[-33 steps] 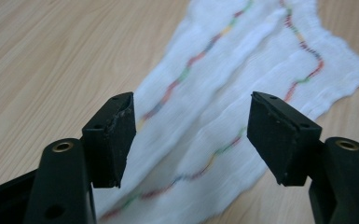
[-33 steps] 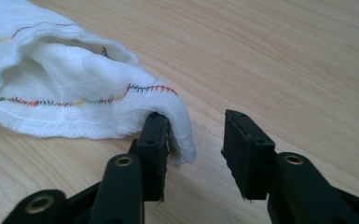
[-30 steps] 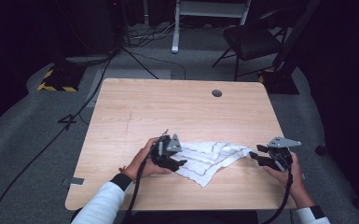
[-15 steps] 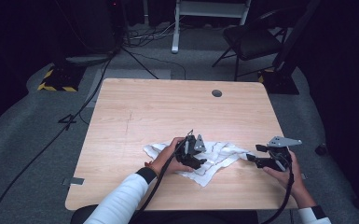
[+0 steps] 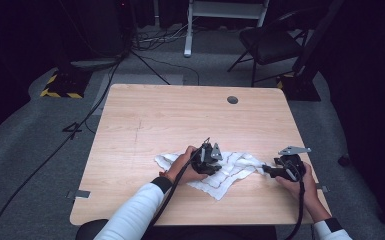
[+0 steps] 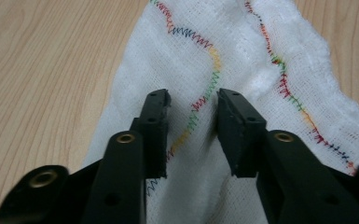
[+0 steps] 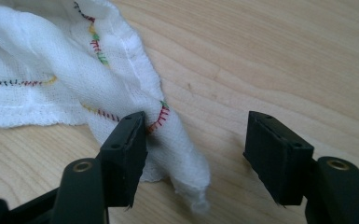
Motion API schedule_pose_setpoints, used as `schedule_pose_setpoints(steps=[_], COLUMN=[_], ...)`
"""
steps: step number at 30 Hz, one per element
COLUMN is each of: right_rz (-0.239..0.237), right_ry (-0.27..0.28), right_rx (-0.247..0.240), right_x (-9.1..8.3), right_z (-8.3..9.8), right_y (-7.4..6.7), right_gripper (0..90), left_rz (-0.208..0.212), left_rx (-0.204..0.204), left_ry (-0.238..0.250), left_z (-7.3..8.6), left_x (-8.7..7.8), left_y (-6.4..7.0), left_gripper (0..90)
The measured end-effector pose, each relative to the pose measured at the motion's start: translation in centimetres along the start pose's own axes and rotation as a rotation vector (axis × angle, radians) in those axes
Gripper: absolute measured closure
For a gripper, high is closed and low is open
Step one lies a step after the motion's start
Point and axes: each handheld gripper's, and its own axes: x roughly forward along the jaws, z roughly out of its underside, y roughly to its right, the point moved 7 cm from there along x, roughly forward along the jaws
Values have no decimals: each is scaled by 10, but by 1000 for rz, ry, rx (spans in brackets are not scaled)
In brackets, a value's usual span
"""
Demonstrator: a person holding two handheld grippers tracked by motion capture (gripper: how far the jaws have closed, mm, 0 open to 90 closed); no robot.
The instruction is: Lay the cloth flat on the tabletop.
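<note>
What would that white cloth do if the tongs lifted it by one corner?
Probably droop: the white cloth lies crumpled in soft folds on the table. It looks thin and loosely woven, so likely light. Its twisted corner between the open right tongs suggests it bunches rather than slides.

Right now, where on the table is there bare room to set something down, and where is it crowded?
Bare wood: the far half of the table, from its far edge and the grommet down to the white cloth, plus the near-left corner. Crowded: near-centre and near-right, where the left gripper sits on the cloth and the right gripper meets its end.

Grey carpet floor [image 5: 30,150], dark room, black chair [image 5: 270,42] beyond wooden table [image 5: 180,115]
</note>
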Motion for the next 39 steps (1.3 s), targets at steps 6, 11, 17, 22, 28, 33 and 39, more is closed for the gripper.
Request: schedule_pose_setpoints(steps=[6, 11, 17, 22, 28, 33, 39], right_rz=[-34, -86, -56, -26, -1, 0, 0], right_ry=[13, 13, 97, 177, 182, 166, 149], right_rx=[-6, -40, -65, -109, -142, -151, -161], right_x=[-2, -3, -21, -42, -44, -39, -34], right_z=[1, 1, -11, -27, -31, -29, -26], right_y=[-4, -10, -9, -14, -17, -18, -18], right_gripper=[576, 804, 852, 857, 859, 859, 858], left_rz=[0, -1, 5, 18, 15, 103, 149], left_rx=[11, -11, -30, -23, -36, 27, 63], left_ry=[16, 84, 173, 176, 151, 141, 65], left_z=[1, -4, -15, -18, -15, -18, -20], left_x=[-4, -20, -49, -60, -49, -34, -4], left_y=[-3, -9, -14, -12, -12, 8, 25], left_gripper=[824, 833, 836, 831, 782, 677, 629])
